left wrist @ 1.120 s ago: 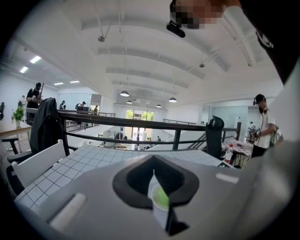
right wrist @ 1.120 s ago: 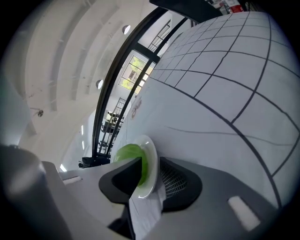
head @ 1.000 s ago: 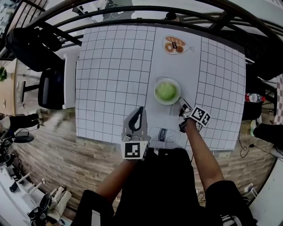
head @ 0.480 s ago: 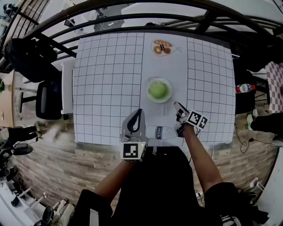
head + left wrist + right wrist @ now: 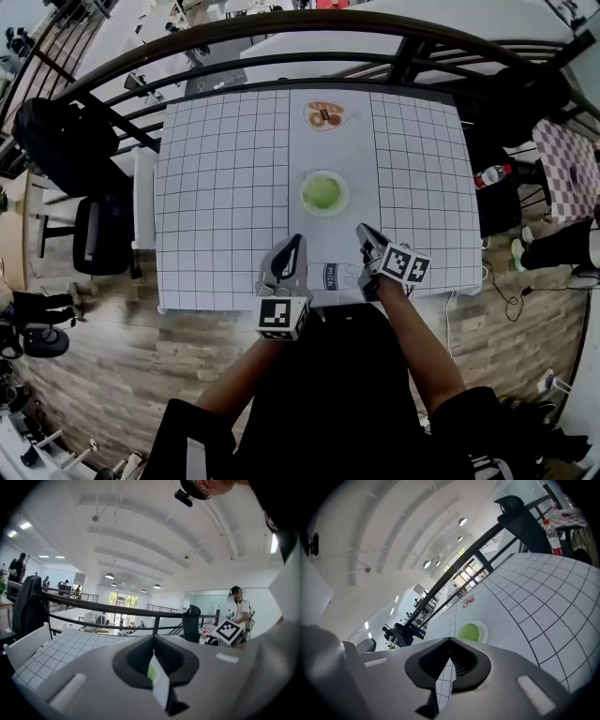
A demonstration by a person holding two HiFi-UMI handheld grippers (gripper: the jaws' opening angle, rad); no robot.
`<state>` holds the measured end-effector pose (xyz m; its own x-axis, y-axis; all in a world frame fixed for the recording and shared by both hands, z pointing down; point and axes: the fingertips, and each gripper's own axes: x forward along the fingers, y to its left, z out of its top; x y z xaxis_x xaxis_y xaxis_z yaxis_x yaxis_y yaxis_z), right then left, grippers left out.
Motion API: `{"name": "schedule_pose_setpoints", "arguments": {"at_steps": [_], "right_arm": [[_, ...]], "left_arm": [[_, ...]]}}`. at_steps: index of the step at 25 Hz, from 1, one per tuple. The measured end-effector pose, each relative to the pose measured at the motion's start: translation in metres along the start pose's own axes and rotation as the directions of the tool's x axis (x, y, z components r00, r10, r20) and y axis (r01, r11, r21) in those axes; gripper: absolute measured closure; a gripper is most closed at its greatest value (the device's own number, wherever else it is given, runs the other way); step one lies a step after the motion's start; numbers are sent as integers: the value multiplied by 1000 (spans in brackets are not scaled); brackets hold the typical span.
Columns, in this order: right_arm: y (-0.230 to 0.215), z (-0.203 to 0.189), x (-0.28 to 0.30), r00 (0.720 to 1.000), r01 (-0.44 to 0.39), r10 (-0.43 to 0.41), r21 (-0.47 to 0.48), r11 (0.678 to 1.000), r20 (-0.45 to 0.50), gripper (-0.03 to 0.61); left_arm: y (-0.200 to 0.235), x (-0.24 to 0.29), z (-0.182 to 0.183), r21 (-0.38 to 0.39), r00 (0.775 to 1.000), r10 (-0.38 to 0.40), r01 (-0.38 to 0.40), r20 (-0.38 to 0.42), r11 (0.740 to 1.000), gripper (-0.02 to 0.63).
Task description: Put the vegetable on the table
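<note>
A round green vegetable lies in a white plate at the middle of the grid-patterned table. My right gripper hovers just near-right of the plate, jaws shut and empty. In the right gripper view the shut right gripper points toward the vegetable on the plate. My left gripper hangs near-left of the plate, above the table's front part. In the left gripper view the left gripper has its jaws meeting at the tip with nothing held.
A clear water bottle lies on its side near the front edge between the grippers. A bag of bread rests at the far middle. A dark railing runs behind the table; a chair stands left.
The head view has pulled back and shows more of the table and floor. Both grippers stay near the front edge beside the plate. The vegetable has stayed in the plate.
</note>
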<state>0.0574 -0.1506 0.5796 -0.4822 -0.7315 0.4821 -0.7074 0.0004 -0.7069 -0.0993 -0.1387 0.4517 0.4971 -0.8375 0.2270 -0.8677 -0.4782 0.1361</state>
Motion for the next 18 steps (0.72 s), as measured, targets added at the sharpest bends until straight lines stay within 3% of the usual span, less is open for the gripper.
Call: {"name": "schedule_pose_setpoints", "arguments": {"at_steps": [7, 10, 14, 18], "right_arm": [[57, -15, -38, 998, 11, -1, -147, 989, 66, 580], [81, -20, -63, 989, 24, 7, -211, 977, 146, 580], [106, -8, -108, 948, 107, -1, -318, 942, 317, 580], [117, -10, -132, 942, 171, -30, -400, 900, 334, 580]], "left_arm": [[-5, -27, 12, -14, 999, -30, 30, 28, 999, 606], [-5, -39, 6, -4, 999, -48, 48, 24, 999, 606], [-20, -48, 2, 15, 996, -90, 89, 30, 996, 606], [-40, -64, 13, 8, 990, -113, 113, 82, 994, 606]]}}
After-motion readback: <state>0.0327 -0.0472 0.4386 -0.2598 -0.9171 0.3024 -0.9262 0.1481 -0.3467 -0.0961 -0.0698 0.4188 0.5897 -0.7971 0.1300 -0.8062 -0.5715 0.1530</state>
